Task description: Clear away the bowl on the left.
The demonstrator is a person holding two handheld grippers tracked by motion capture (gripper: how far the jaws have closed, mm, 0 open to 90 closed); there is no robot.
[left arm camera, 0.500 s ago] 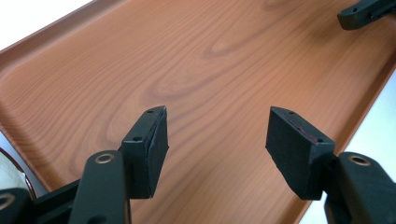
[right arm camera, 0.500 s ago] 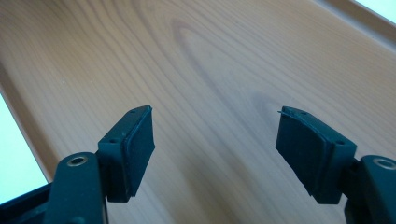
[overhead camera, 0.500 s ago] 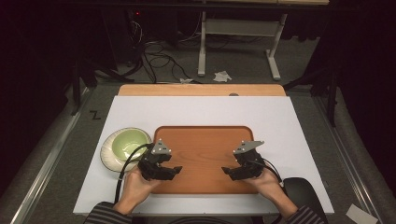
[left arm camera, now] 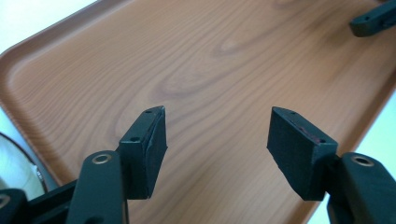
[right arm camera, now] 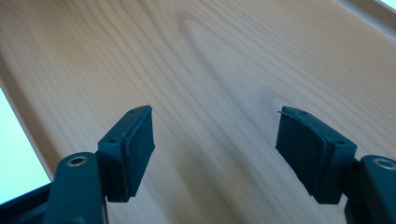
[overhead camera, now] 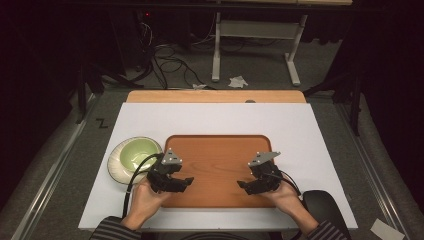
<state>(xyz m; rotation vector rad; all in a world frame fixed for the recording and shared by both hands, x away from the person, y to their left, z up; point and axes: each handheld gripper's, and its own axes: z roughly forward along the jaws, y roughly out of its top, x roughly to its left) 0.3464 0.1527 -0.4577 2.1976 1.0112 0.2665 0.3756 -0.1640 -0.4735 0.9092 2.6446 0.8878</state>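
Note:
A wooden tray (overhead camera: 220, 150) lies in the middle of the white table top, with nothing on it. My left gripper (overhead camera: 186, 182) hovers over the tray's near left part, jaws wide open and nothing between them (left arm camera: 217, 128). My right gripper (overhead camera: 244, 185) is over the near right part of the tray (right arm camera: 224, 60), also open with nothing between its jaws (right arm camera: 215, 130). The two point toward each other. A pale green bowl (overhead camera: 136, 154) on a white plate (overhead camera: 117, 165) stands just left of the tray, beside my left hand. The right gripper's jaw tip (left arm camera: 373, 21) shows far off in the left gripper view.
The white board (overhead camera: 220, 117) rests on a wooden table whose far edge (overhead camera: 215, 96) shows. Beyond it are a dark floor, cables (overhead camera: 165, 55) and a white desk frame (overhead camera: 255, 35). A black round object (overhead camera: 322, 202) sits at the near right by my forearm.
Both grippers stay over the tray's near edge; no clear movement between the frames.

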